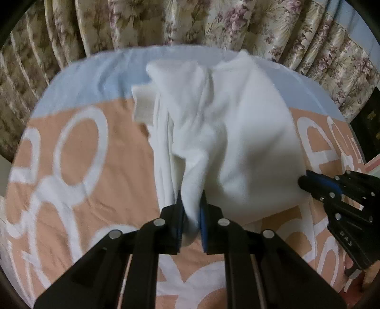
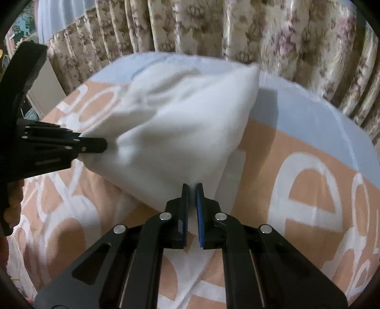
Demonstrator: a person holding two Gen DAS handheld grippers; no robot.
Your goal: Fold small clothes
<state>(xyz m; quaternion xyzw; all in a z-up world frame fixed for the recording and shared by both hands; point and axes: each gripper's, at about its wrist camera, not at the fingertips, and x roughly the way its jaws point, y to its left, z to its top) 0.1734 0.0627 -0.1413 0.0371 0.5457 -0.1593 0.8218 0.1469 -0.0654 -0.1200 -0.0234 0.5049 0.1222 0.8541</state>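
A white garment (image 1: pixel 232 133) is held up off the bed, bunched and hanging in folds. My left gripper (image 1: pixel 192 199) is shut on a gathered fold at its near edge. My right gripper (image 2: pixel 192 187) is shut on another corner of the same white garment (image 2: pixel 180 128). In the left wrist view the right gripper (image 1: pixel 306 181) shows at the garment's right edge. In the right wrist view the left gripper (image 2: pixel 104 145) shows at the garment's left edge. The cloth is stretched between the two grippers.
The bed is covered by a peach sheet with large white letters (image 1: pixel 71 166) and a pale blue band (image 1: pixel 95 73) at the far side. Floral curtains (image 1: pixel 190 21) hang close behind the bed. A dark cabinet (image 1: pixel 370 123) stands at the right.
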